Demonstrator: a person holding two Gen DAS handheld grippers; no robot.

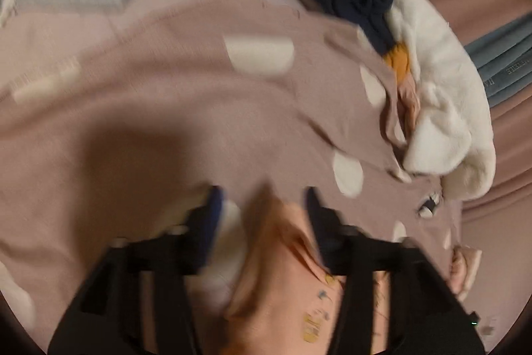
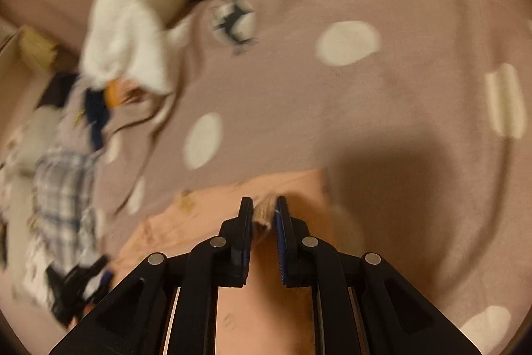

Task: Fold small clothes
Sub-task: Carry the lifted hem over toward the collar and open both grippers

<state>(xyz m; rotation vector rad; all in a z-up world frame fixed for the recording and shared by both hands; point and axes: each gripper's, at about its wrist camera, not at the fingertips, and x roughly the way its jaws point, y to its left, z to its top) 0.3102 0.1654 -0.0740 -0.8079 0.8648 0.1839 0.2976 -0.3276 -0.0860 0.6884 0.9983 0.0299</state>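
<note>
Two claws are sharing one peach garment (image 2: 289,185) lying on the dotted blanket (image 2: 382,108): the right claw (image 2: 264,210) is pinching its edge narrowly, while the left claw (image 1: 262,198) is standing wide, the cloth running loose between its fingers.

We see a soft, matt cloth blanket (image 2: 382,122) under a thin peach cloth garment (image 2: 206,218). A fluffy white fleece (image 1: 445,108) lies beside it, and the gripper (image 2: 262,212) looks matt black plastic with shiny metal pins.
</note>
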